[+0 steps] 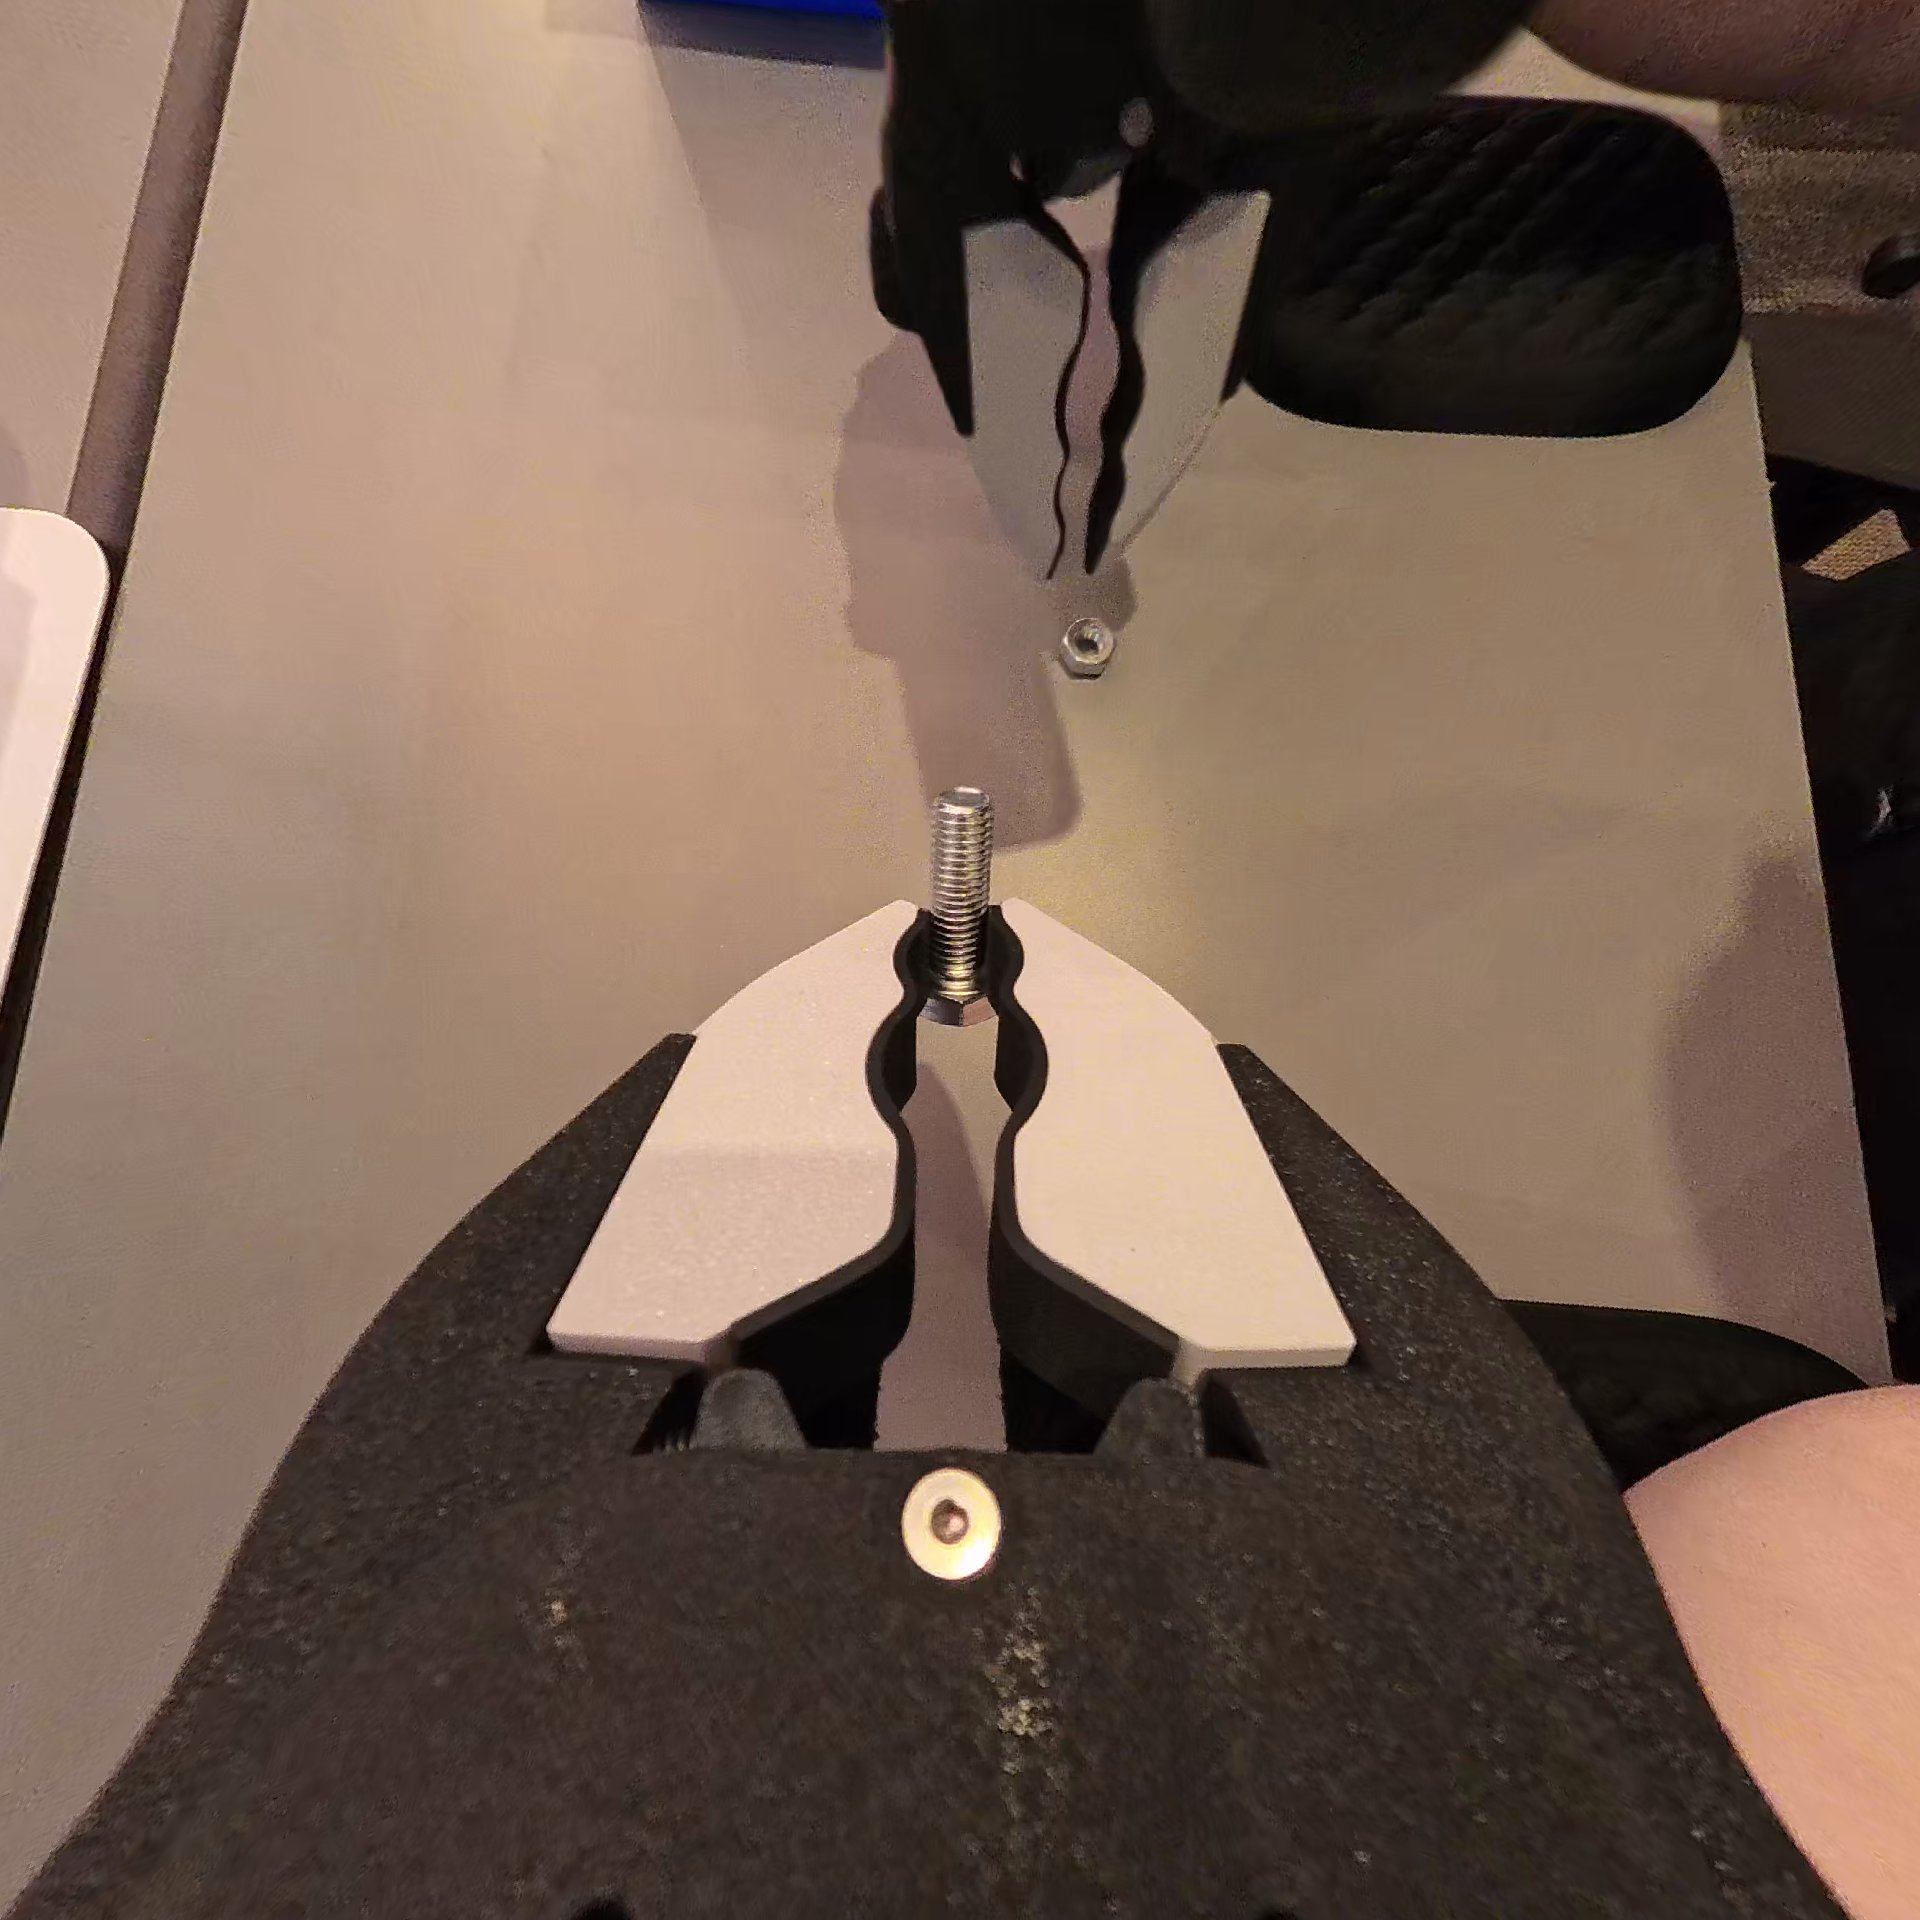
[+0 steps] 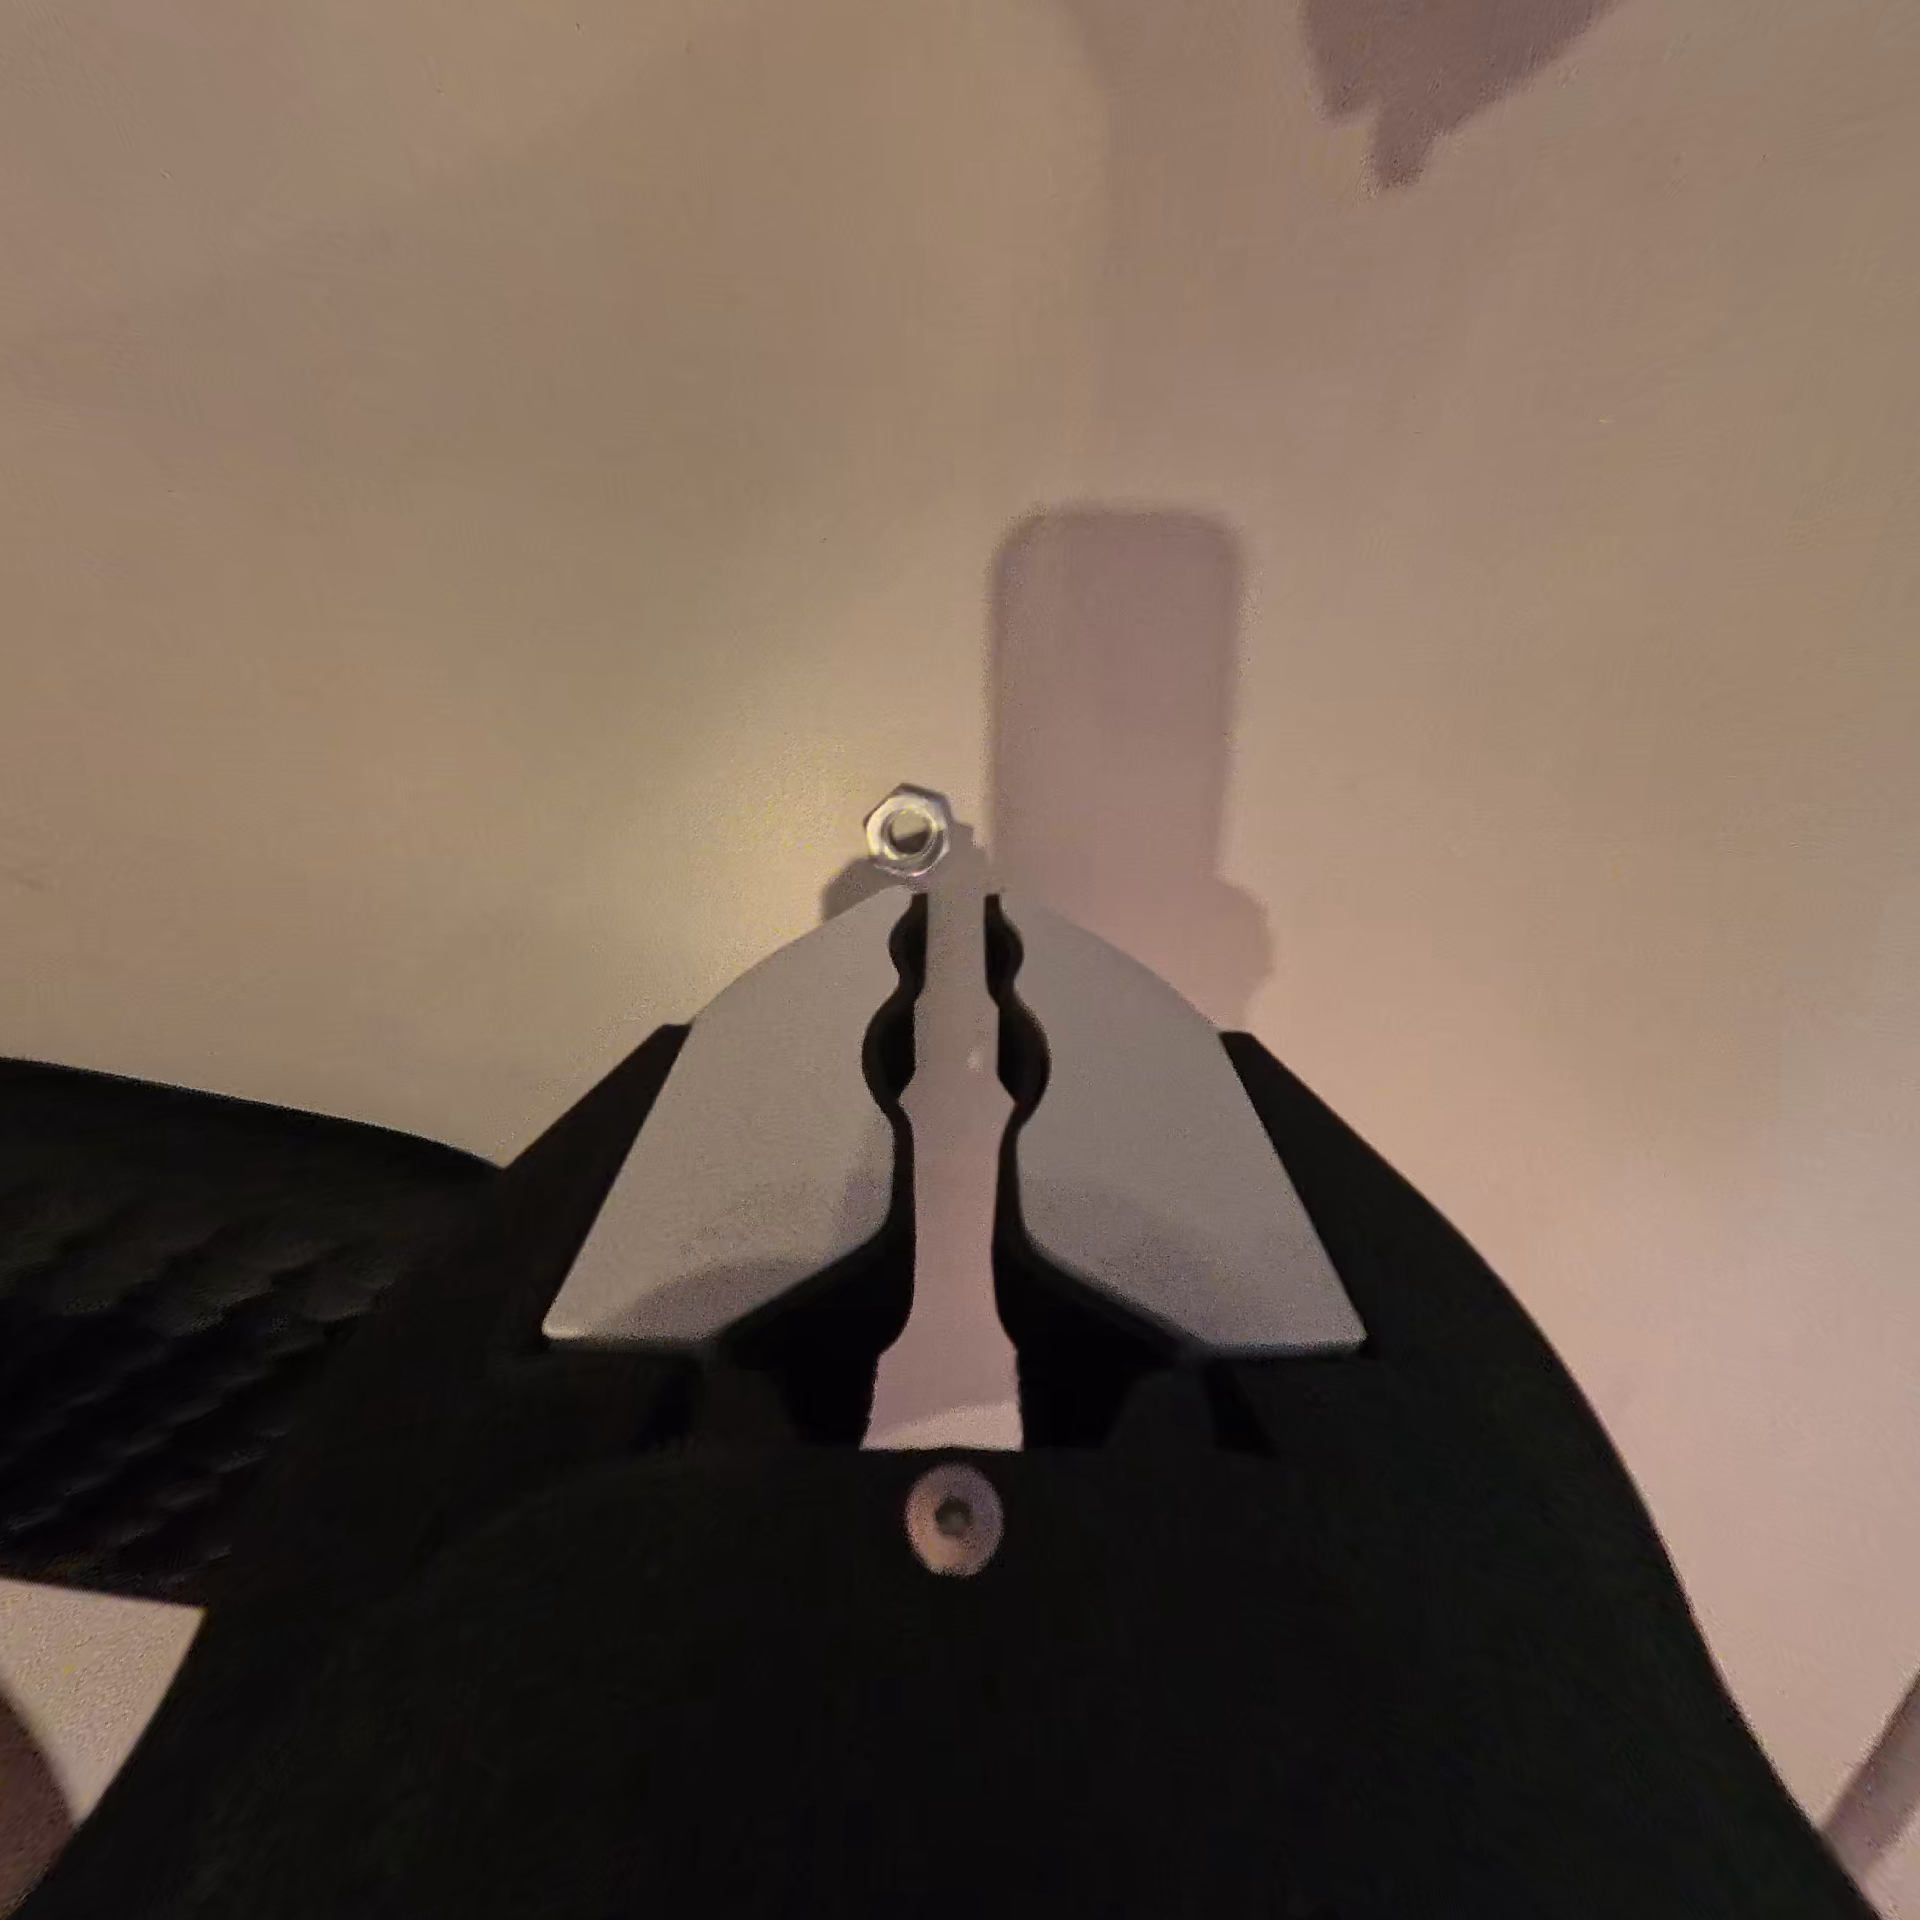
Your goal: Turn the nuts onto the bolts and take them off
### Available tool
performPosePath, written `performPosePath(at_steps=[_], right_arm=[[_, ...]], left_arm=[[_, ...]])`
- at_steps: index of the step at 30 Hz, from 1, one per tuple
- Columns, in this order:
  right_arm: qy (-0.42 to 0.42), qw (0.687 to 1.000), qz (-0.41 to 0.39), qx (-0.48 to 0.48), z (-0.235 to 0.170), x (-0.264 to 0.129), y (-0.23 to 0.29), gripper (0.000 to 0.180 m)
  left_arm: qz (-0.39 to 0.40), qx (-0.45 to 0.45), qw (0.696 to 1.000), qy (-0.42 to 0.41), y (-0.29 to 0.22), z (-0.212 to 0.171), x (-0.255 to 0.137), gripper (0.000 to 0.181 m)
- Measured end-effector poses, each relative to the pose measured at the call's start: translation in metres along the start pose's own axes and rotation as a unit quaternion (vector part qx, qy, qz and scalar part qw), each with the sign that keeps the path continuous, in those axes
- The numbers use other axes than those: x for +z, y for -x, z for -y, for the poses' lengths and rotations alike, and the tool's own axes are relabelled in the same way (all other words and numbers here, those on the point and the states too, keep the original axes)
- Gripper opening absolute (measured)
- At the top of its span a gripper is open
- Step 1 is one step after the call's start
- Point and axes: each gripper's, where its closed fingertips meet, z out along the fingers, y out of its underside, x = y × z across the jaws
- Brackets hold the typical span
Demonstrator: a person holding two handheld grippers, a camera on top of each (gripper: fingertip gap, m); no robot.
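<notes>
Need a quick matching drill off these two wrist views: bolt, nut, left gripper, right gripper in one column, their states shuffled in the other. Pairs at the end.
Column 1
1. bolt
2. nut
3. left gripper
4. right gripper

Column 2
A. lies loose on the table
B. jaws slightly apart, holding nothing, tips just short of the nut
C. clamped at its head end, threaded end poking out past the tips
D. shut on the bolt

Pairs: 1-C, 2-A, 3-D, 4-B
</notes>
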Motion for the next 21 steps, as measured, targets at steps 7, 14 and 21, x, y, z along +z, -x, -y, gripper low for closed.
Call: performPosePath(at_steps=[7,14,21], right_arm=[[0.005,0.998,-0.057,-0.022,-0.002,0.016,0.009,0.022],[0.018,0.998,-0.061,-0.015,0.001,0.026,0.013,0.032],[0.017,0.998,-0.039,-0.035,0.003,0.031,0.014,0.025]], left_arm=[[0.0,0.011,1.0,-0.001,-0.005,0.005,-0.001,0.009],[-0.003,0.019,1.0,-0.004,-0.009,0.009,0.0,0.009],[-0.006,0.021,1.0,-0.006,-0.01,0.01,0.0,0.009]])
